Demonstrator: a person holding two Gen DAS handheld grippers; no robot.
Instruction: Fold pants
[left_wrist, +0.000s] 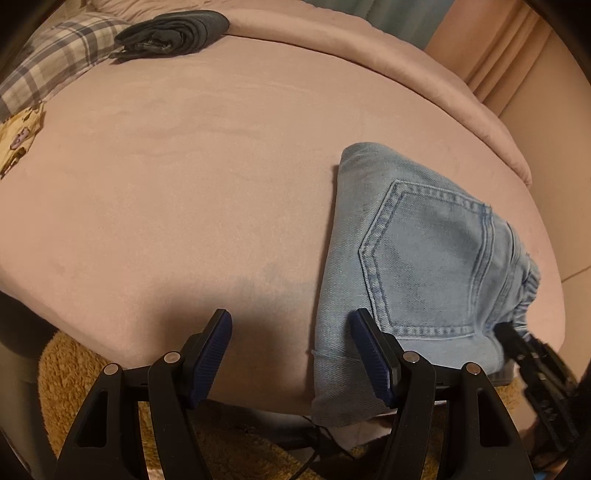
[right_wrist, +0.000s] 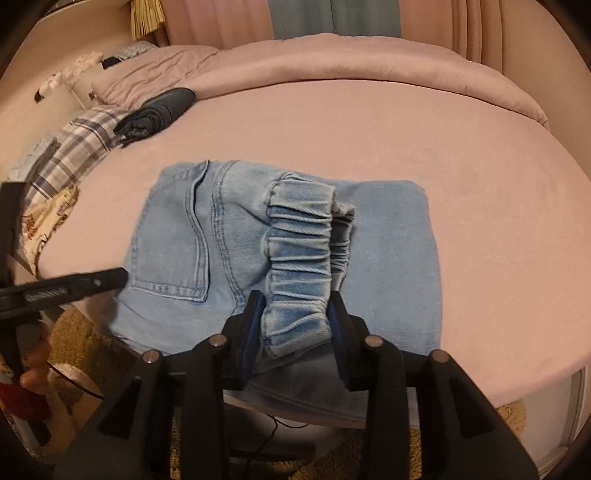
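Observation:
Light blue denim pants lie folded into a compact stack at the near edge of the pink bed, back pocket facing up. My right gripper is shut on the gathered elastic waistband, which fills the gap between its blue pads; the same gripper shows as a black finger at the pants' near right corner. My left gripper stands open with nothing between its fingers, over the bed edge just left of the pants. Its right finger overlaps the pants' left edge.
A dark folded garment rests at the far left of the bed beside a plaid pillow and a yellow patterned cloth. A brown shaggy rug and a black cable lie on the floor below the edge.

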